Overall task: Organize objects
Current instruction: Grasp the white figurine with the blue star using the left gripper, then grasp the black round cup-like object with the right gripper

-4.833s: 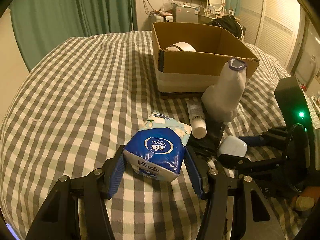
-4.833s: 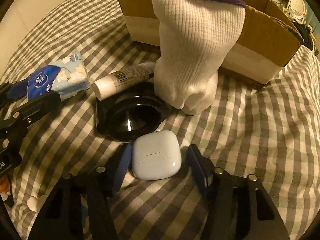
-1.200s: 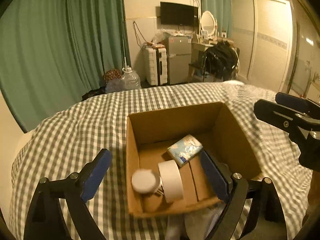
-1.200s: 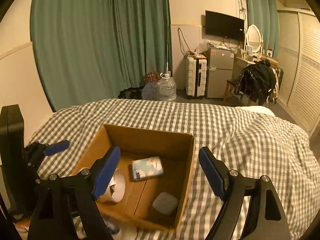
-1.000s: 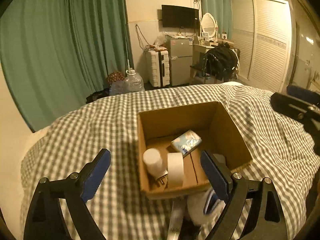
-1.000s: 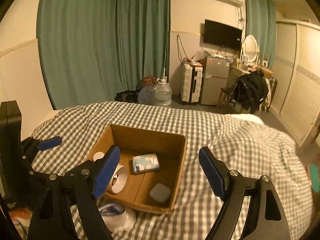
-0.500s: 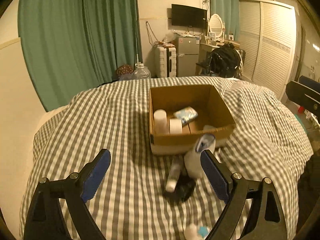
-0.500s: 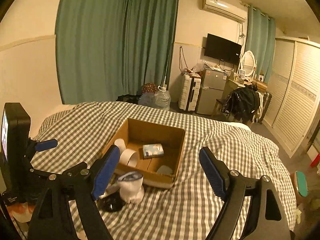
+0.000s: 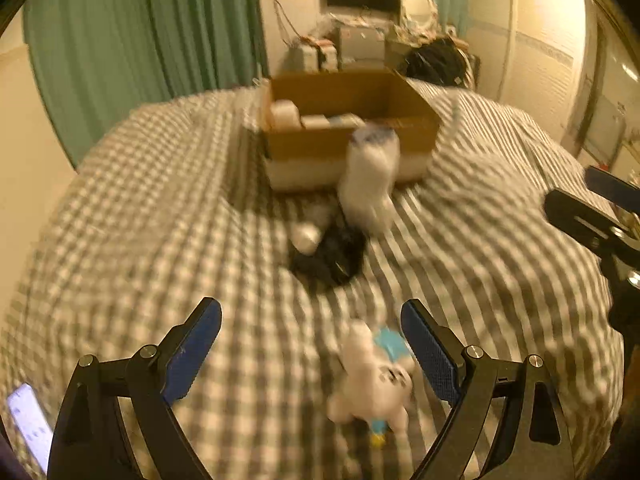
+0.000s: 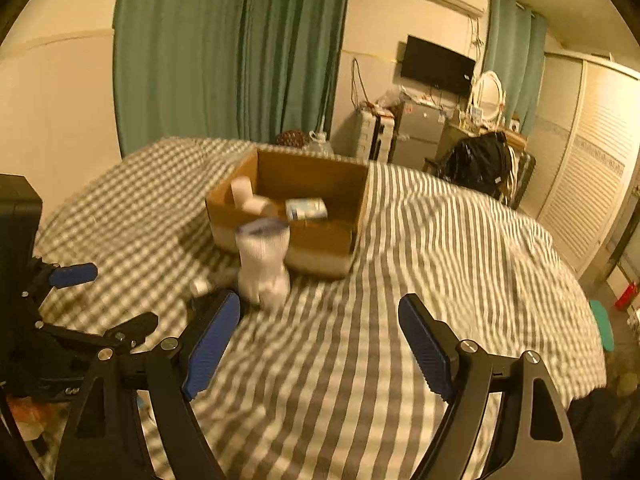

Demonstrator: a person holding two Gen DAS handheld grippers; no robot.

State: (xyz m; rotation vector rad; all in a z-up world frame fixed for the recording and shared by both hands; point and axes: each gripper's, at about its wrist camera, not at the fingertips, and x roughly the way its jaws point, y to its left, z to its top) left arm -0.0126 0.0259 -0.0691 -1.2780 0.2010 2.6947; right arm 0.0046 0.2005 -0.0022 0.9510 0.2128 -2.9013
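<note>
A cardboard box stands on the checked bed; it also shows in the right wrist view, holding a tissue pack and white rolls. In front of it stand a white sock, a white tube and a black round object. A small white and blue toy lies between the fingers of my left gripper, which is open and empty. My right gripper is open and empty above the bed. Both views are motion-blurred.
A phone glows at the left gripper's lower left. Green curtains, a TV, a fridge and a chair with a black bag stand beyond the bed. The bed's edge drops off at the right.
Both grippers have pulled back and lowered from above the box toward the near end of the bed. The white and blue toy has come between the left fingers.
</note>
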